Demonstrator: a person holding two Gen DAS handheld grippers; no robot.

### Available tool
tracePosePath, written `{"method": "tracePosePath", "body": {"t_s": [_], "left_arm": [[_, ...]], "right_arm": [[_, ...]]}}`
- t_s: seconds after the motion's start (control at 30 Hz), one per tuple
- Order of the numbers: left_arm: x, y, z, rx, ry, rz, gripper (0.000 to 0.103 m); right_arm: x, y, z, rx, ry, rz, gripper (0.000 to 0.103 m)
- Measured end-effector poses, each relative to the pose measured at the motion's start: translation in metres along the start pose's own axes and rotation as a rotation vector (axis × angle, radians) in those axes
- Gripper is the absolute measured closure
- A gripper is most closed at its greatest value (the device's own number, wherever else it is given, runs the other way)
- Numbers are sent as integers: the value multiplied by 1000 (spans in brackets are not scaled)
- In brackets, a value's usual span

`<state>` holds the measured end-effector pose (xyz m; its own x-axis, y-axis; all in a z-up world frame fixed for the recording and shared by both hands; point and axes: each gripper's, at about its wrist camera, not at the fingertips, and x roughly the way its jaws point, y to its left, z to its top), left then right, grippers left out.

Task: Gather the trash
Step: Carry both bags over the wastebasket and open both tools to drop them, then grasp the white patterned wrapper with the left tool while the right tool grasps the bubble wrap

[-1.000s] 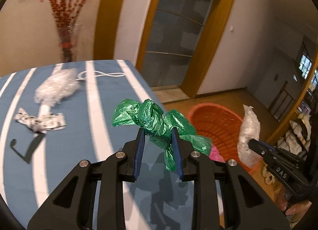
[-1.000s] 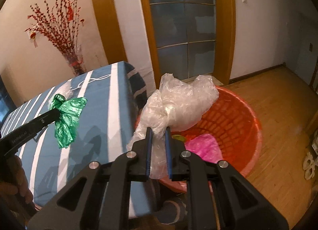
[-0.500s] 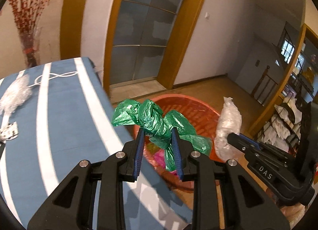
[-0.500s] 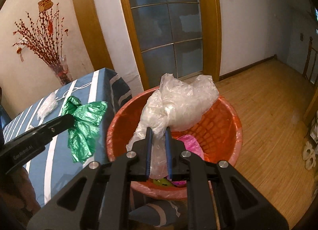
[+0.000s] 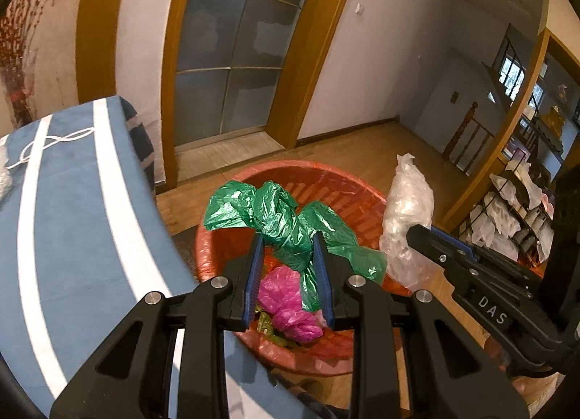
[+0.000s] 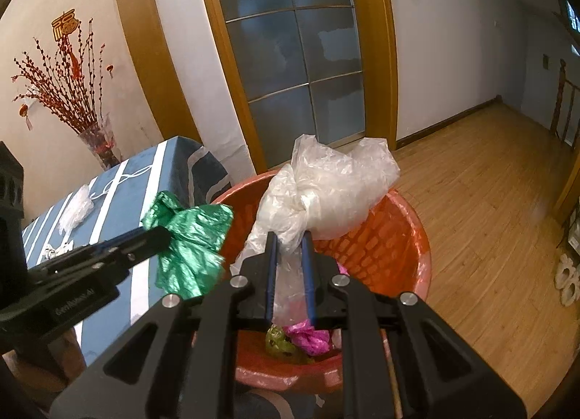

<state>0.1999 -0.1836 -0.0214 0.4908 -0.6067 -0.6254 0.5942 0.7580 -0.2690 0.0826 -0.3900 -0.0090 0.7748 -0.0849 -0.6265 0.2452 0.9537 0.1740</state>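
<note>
My left gripper [image 5: 288,243] is shut on a crumpled green plastic bag [image 5: 275,214] and holds it above the orange basket [image 5: 357,198]. My right gripper [image 6: 290,237] is shut on a clear plastic bag [image 6: 326,187], held over the same basket [image 6: 409,237]. Each gripper shows in the other's view: the right one [image 5: 420,234] with the clear bag [image 5: 409,212], the left one [image 6: 159,237] with the green bag [image 6: 192,237]. A pink bag [image 5: 290,303] and a greenish scrap [image 6: 279,341] lie in the basket.
The blue striped table [image 5: 72,208] stands left of the basket. On it lie a white cord [image 5: 54,140] and a clear wrapper [image 6: 76,208]. A vase of red branches [image 6: 98,143] stands behind the table. A wooden floor [image 6: 489,183] spreads to the right.
Both grippers have moved right off the table, carrying their bags over the orange basket. The basket now sits directly below both bags. Neither grip has changed.
</note>
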Motion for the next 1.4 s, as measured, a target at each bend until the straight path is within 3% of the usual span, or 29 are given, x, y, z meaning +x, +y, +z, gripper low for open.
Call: {"method": "tracePosePath", "body": {"t_s": [0.07, 0.2, 0.27, 0.43, 0.6, 0.87, 1.17, 1.4], "left_arm": [[2, 1, 0, 0, 5, 8, 74], [4, 8, -5, -10, 12, 40, 47], [3, 13, -7, -19, 17, 54, 44], [-6, 28, -14, -34, 14, 125, 27], [-25, 53, -23, -60, 10, 217, 14], [-61, 107, -32, -120, -1, 361, 11], [-122, 203, -50, -273, -71, 629, 11], [-142, 256, -46, -375, -100, 718, 11]], "right_arm": [[2, -2, 1, 2, -6, -6, 85], [6, -6, 2, 10, -8, -15, 70], [8, -8, 1, 16, -5, -21, 66], [7, -9, -7, 14, -4, -41, 42], [3, -3, -16, -2, -5, -45, 25], [1, 19, -26, -24, 16, -15, 14], [0, 59, -30, -93, 35, 31, 13], [1, 91, -27, -142, 31, 64, 13]]}}
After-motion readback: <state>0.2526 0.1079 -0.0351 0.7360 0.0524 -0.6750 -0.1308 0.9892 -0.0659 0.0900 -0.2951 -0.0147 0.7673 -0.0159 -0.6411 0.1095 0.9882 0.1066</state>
